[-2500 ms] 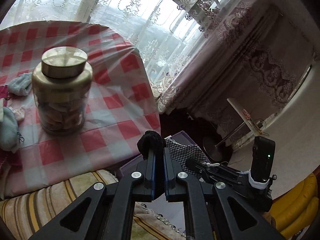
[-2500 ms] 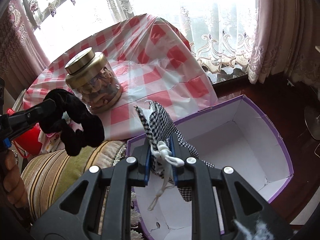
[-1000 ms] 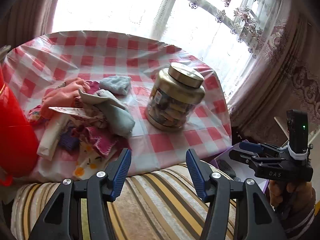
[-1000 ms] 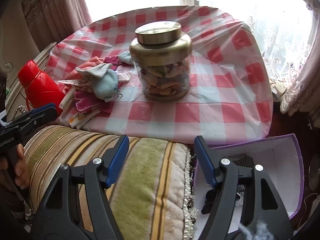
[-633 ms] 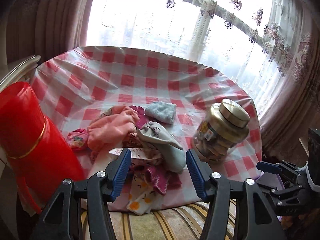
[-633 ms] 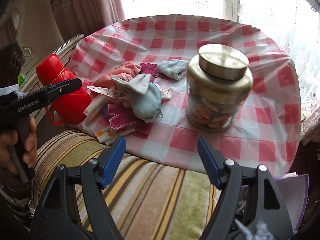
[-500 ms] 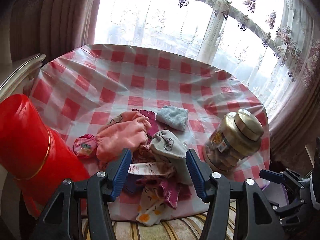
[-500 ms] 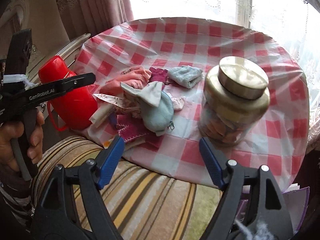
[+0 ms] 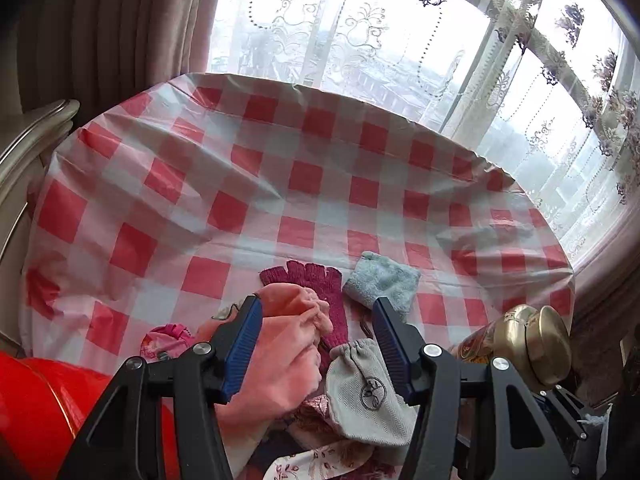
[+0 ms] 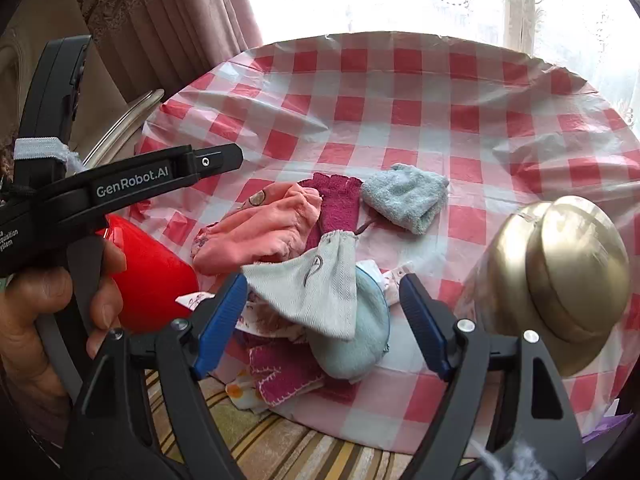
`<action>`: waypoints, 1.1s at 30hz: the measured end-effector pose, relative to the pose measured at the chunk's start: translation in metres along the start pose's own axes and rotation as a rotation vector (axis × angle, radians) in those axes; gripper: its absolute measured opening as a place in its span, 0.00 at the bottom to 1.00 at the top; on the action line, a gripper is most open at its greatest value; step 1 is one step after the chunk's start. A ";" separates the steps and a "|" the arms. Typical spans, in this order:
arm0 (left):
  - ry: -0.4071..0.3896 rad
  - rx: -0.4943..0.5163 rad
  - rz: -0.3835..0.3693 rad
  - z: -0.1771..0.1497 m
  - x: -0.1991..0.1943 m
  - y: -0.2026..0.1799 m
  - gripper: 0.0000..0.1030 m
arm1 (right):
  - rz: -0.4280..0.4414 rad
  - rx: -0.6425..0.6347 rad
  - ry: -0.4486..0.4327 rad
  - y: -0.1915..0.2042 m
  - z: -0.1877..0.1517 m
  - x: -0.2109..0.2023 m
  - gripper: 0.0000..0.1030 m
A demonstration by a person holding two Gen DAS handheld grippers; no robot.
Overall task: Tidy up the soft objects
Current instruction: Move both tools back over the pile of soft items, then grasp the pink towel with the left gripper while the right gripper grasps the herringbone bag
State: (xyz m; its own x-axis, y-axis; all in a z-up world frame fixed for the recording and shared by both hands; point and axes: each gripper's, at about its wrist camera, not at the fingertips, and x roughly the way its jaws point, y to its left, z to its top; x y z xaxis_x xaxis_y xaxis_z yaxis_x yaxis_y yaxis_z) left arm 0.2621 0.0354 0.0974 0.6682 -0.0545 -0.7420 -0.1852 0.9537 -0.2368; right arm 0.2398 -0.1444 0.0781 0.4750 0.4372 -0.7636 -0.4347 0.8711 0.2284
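Note:
A heap of soft things lies on the red-checked tablecloth point(image 9: 240, 208): a pink cloth point(image 9: 280, 356), a magenta glove point(image 9: 316, 280), a light blue terry cloth point(image 9: 382, 282) and a grey drawstring pouch point(image 9: 368, 392). My left gripper point(image 9: 316, 302) hovers open over the pink cloth, holding nothing. In the right wrist view it point(image 10: 236, 158) hangs above the heap's left side. My right gripper point(image 10: 322, 280) is open and empty, with the grey pouch point(image 10: 312, 284) and a pale blue purse point(image 10: 360, 344) below its fingers.
A gold-lidded glass jar point(image 10: 560, 272) stands right of the heap. A red thermos point(image 10: 152, 276) lies at its left. A striped cushion point(image 10: 280, 440) borders the table's near edge, with a purple box corner point(image 10: 608, 424) at the right. Curtains and a window stand behind.
Both grippers let go of the black scrunchie and the checked pouch at the purple box, opened, and swung left and forward over the heap. The right jaws spread wider.

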 end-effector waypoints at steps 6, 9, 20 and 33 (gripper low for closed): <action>0.007 -0.059 0.060 0.000 0.027 0.023 0.56 | 0.013 0.057 0.051 -0.010 0.017 0.043 0.78; 0.038 -0.043 0.064 -0.010 0.043 0.024 0.56 | 0.010 0.041 0.056 -0.004 0.020 0.059 0.78; 0.110 -0.004 0.106 -0.032 0.085 0.029 0.56 | -0.059 -0.102 0.073 0.006 0.001 0.101 0.78; 0.164 0.167 0.141 -0.054 0.104 0.014 0.23 | -0.053 -0.148 0.030 0.008 -0.009 0.102 0.28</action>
State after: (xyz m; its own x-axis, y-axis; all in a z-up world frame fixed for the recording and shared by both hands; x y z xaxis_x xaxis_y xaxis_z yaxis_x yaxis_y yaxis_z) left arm 0.2899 0.0276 -0.0168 0.5161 0.0485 -0.8552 -0.1382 0.9900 -0.0272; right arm 0.2774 -0.0949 -0.0032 0.4783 0.3833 -0.7901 -0.5190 0.8492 0.0977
